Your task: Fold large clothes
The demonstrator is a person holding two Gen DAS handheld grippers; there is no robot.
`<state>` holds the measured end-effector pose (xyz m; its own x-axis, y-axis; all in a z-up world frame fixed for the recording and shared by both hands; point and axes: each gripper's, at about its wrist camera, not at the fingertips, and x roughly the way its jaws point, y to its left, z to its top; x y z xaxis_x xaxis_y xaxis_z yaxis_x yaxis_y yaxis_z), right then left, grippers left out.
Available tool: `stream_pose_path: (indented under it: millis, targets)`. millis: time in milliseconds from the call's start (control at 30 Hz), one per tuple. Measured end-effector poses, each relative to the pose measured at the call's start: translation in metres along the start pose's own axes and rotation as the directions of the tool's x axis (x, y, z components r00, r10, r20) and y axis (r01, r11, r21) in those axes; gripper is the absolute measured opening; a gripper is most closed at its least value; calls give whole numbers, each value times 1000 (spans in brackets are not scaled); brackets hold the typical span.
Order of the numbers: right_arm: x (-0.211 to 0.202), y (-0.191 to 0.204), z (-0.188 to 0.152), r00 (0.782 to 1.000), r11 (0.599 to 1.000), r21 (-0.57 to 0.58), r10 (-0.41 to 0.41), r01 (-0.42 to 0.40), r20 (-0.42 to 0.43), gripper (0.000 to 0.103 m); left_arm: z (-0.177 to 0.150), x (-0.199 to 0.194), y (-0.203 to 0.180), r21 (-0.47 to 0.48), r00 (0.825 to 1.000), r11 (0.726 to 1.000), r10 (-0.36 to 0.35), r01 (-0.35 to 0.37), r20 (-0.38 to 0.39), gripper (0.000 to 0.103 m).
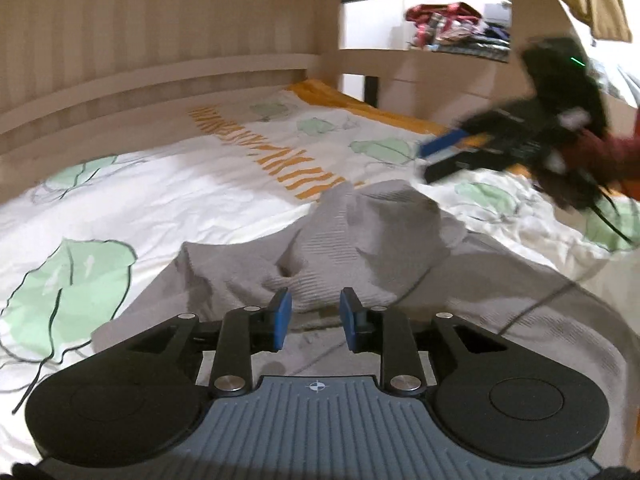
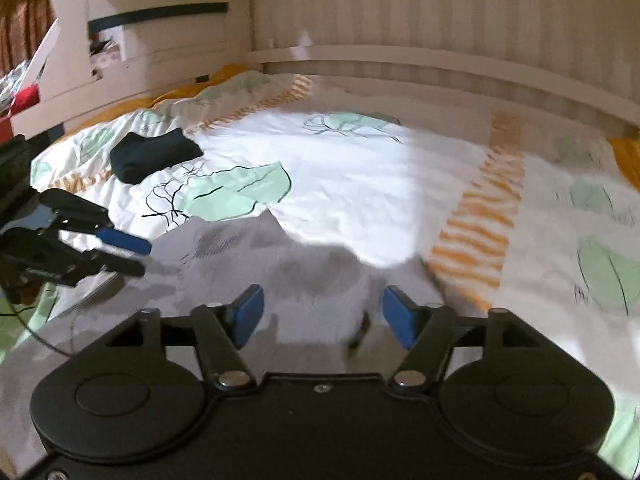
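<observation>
The grey garment (image 1: 360, 240) struck me as light, soft and limp, a ribbed knit that would sag and bunch rather than hold any shape. I judged it would not slip much between the blue pads (image 1: 282, 320), but a single pinch would only drag a peak of cloth up. Better, I thought, to take it at two matching points along one edge or at the corners, one in each hand, so that it would hang flat before I laid it over.

It lay on the bed (image 1: 160, 184), on a white cover printed with green leaves and orange stripes, directly under and ahead of both my hands. It was not flat: the middle stood up in a crumpled hump with deep creases, while the near part spread smoother toward me. In the right wrist view the cloth looked blurred, its far edge ragged against the white cover. I could not tell which part was sleeve, hem or collar.

My left gripper (image 1: 316, 318) hovered just over the near folds with its jaws a little apart and nothing clamped between them. My right gripper (image 2: 322, 316) stood with its jaws wide apart above the cloth, also holding nothing. Each gripper showed at the edge of the other's view, well apart.

A dark folded item (image 2: 154, 154) sat farther off on the cover, clear of the grey one.
</observation>
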<state>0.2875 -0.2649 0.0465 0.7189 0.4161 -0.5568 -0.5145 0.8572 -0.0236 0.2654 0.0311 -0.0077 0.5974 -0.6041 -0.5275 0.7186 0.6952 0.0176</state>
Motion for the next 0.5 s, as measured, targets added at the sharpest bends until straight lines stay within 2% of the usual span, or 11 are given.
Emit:
stream_pose_path:
  millis: [100, 167, 267, 333, 400, 433, 467, 500]
  targets:
    - [25, 3, 17, 999, 996, -92, 12, -16, -45, 73, -3, 9, -5, 24, 999, 999, -37, 37, -13, 27]
    - [43, 3, 23, 996, 991, -125, 38, -48, -81, 79, -6, 14, -5, 16, 998, 998, -61, 61, -20, 27]
    - [70, 1, 25, 988, 980, -176, 65, -89, -138, 79, -12, 19, -6, -7, 995, 995, -96, 96, -27, 27]
    - [89, -2, 24, 982, 977, -185, 74, -107, -176, 79, -14, 23, -7, -8, 992, 993, -119, 119, -35, 27]
    - [98, -7, 21, 971, 976, -157, 119, -154, -209, 78, -16, 26, -7, -7, 989, 990, -140, 140, -40, 27]
    - [103, -10, 21, 964, 974, -141, 141, -176, -225, 73, -16, 28, -7, -9, 988, 989, -147, 147, -42, 27]
    - [107, -13, 20, 956, 973, -121, 165, -198, -242, 51, -16, 30, -7, -11, 987, 988, -155, 155, -45, 27]
    - [110, -16, 21, 948, 973, -90, 183, -213, -260, 22, -15, 32, -7, -15, 986, 987, -163, 162, -45, 27]
